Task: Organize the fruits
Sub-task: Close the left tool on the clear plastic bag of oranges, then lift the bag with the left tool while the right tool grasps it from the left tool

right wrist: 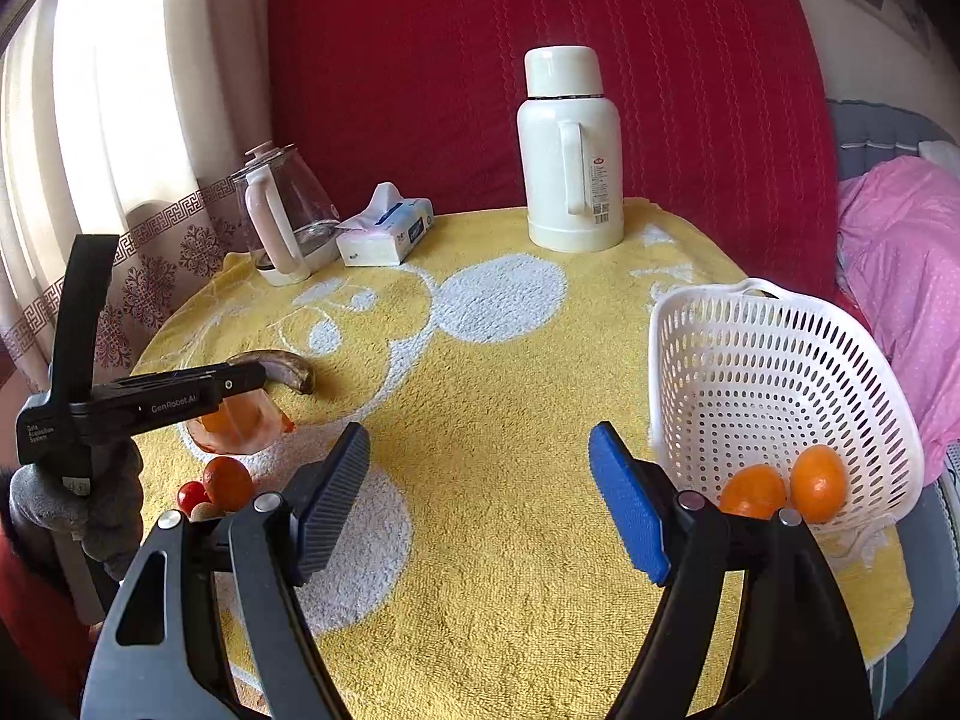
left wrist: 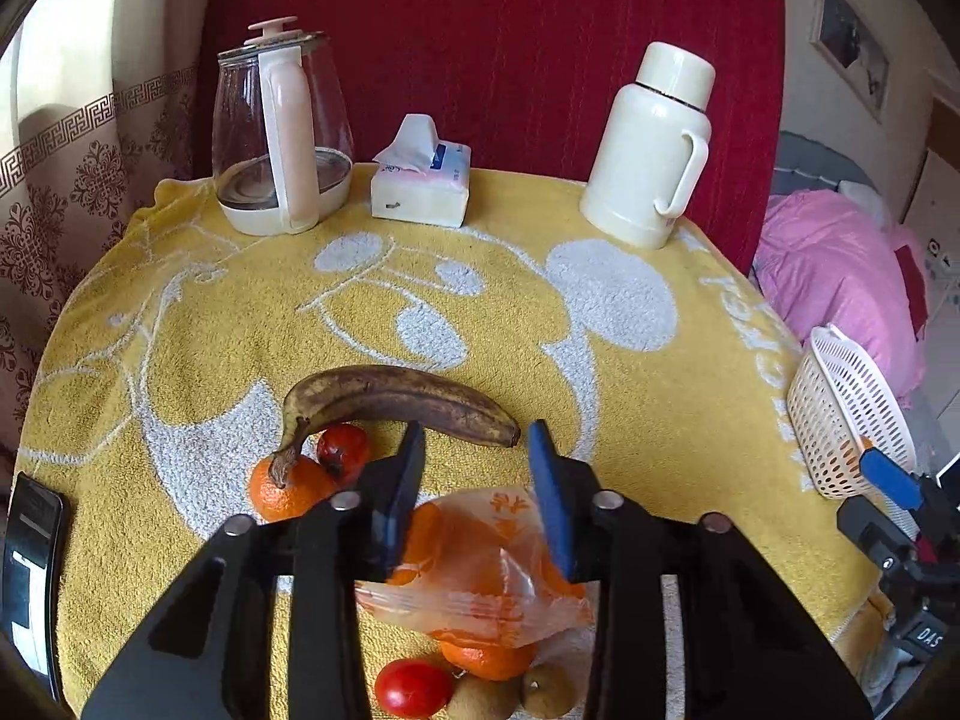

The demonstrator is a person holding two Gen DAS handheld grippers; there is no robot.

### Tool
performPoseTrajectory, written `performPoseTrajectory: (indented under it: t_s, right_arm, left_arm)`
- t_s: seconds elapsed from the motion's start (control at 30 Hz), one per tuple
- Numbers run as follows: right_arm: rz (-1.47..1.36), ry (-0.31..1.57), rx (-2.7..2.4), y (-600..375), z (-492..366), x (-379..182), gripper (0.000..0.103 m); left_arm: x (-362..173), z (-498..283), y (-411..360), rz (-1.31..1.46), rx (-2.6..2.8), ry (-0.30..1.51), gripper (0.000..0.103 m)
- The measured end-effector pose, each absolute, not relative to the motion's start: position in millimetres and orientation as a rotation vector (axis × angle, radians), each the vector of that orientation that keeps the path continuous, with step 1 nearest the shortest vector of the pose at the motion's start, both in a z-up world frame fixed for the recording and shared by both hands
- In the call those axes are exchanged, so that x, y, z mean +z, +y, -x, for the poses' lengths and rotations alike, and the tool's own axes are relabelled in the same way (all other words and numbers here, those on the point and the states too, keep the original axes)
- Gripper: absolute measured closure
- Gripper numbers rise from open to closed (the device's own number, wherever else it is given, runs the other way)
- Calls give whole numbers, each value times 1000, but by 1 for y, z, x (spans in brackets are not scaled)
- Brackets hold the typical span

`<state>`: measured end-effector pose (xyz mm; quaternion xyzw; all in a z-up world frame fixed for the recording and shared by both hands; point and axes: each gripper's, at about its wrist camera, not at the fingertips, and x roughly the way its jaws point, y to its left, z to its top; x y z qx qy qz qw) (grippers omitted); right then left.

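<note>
Gripping a clear plastic bag (left wrist: 480, 564) with an orange (left wrist: 456, 546) inside it, the left gripper (left wrist: 477, 495) is seen with its blue pads (left wrist: 555, 510) drawn in against the crinkled film. How much of the bagged fruit lies between the pads cannot be told, since the black arms of the tool cover the bag's sides. In the right wrist view the bag appears lifted clear of the towel, and the left gripper is held by a grey-gloved hand (right wrist: 90, 504), pointing downward at a slant.

Under the bag, cut off by the near edge, another orange (left wrist: 489, 657), a red tomato (left wrist: 414, 687) and two small brown round fruits (left wrist: 546, 690) are partly seen. Just beyond the left pad, a blackened banana (left wrist: 396, 399) lies curved on the towel, its stem resting on a further orange (left wrist: 288, 489), with a small red fruit (left wrist: 343, 450) beside it.

The right gripper (right wrist: 480, 498) is held with its ribbed blue pads wide apart and nothing between them, angled down over the bare yellow terry towel (right wrist: 510, 420). To its right a white perforated plastic basket (right wrist: 780, 372) is tipped toward the camera, with two oranges (right wrist: 786, 489) in its near corner, partly hidden by the gripper's arm.

At the far edge stand a glass kettle (left wrist: 279, 132), a tissue pack (left wrist: 420, 180) and a cream flask (left wrist: 651, 150).
</note>
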<state>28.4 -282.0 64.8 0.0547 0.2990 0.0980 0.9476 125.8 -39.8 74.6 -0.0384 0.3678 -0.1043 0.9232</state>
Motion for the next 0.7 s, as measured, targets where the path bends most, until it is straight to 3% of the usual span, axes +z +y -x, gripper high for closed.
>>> performPoseTrajectory:
  t_s: [0.17,0.23,0.27,0.3,0.47,0.7]
  right_arm:
    - [-72,630,251,-260,-25,58,26]
    - [-63,641,272,-253,-25,56,26]
    - [-63,647,280,-250,-25,55,26]
    - [-61,651,283,-248,-26,54,26]
    - [-58,661,284,-246,-27,51,26]
    - [-88,687,311,-247,-30,46,26]
  left_arm:
    - [94,-117,-30,88,-215,716,81]
    - [93,-120,-26,112,-221,751,54]
    - [90,-121,-23,133,-220,767,28]
    - [87,-123,-21,155,-225,779,23]
    - [67,-131,-28,191,-256,876,22]
    - [67,-126,-25,201,-251,859,22]
